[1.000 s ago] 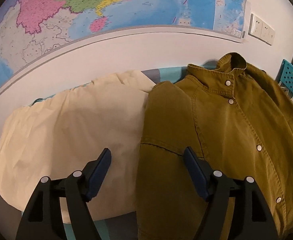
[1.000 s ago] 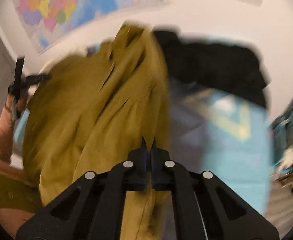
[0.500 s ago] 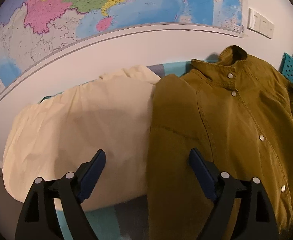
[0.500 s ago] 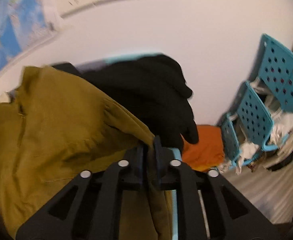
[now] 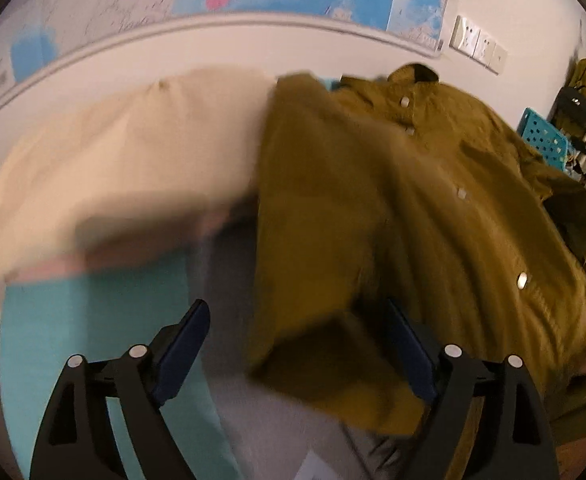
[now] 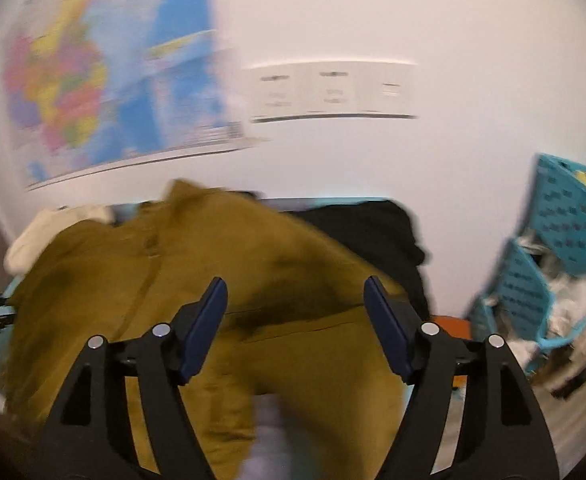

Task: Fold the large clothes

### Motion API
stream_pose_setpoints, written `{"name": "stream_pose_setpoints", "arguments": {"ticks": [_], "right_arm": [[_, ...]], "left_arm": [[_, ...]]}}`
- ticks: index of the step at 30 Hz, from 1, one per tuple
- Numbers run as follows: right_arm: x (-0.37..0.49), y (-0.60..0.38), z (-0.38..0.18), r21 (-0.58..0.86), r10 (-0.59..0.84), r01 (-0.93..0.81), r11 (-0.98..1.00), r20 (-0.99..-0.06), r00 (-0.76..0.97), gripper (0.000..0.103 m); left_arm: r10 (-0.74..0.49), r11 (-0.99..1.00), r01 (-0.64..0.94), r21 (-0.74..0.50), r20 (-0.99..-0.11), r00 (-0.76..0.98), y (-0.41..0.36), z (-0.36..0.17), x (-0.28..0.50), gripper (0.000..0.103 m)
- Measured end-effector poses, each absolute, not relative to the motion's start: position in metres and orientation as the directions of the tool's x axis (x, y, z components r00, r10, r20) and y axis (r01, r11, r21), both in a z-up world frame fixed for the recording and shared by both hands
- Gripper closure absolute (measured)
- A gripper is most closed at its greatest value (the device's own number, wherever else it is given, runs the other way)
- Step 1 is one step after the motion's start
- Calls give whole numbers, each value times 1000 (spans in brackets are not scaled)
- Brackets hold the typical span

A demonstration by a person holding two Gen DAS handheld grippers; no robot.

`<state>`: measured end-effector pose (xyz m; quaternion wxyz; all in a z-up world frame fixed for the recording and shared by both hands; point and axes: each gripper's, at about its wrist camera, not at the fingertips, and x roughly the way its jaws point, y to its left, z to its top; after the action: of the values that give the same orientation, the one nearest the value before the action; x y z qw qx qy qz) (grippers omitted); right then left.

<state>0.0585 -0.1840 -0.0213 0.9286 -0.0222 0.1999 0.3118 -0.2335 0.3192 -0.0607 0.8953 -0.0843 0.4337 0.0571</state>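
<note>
Two grippers hang over one large olive-brown button-front shirt of thick woven cotton, which lies spread front-up on the teal and grey bed cover, collar toward the wall and a row of pale snap buttons running down its middle. The left gripper has its blue-padded fingers spread wide; the shirt's near corner, a doubled flap of cloth, sits between and just beyond them, though blur leaves it unclear whether either pad touches it. The right gripper has just been opening, and its fingers now stand apart with the shirt's other side lying past and below them, nothing pinched. Judging by its look, the cloth is soft and floppy but fairly heavy for a shirt, so it will likely sag and drag when lifted and keep a crease poorly unless laid flat. Best holds are probably the doubled edges, at hem corner, shoulder seam or cuff, where the fabric is thick enough to stay between the pads. A cream padded cushion lies beyond the left fingers, touching the shirt's side, and a black garment lies beyond the right fingers; either could catch a swung sleeve.
</note>
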Motion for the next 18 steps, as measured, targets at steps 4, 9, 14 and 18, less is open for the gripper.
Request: {"name": "stream_pose_setpoints", "arguments": {"ticks": [4,9,14,18], "right_arm": [[40,-149,-27,94,655,-685,723,-408,636,28],[36,-110,-37,134,699,-732,668,-452,554,28],[23,-87,-32,140,739,-769,624,-425,523,28],[19,-69,-39,129,746,-785,606,-436,504,28]], "left_arm": [[-34,956,-212,-204,-793,609,326,-80,-238,57],[171,970,-241,16,-751,638,298,-47,-230,98],[475,877,-346,333,-494,728,277,53,-239,98],[656,725,-426,541,-355,666,263,63,-233,90]]}}
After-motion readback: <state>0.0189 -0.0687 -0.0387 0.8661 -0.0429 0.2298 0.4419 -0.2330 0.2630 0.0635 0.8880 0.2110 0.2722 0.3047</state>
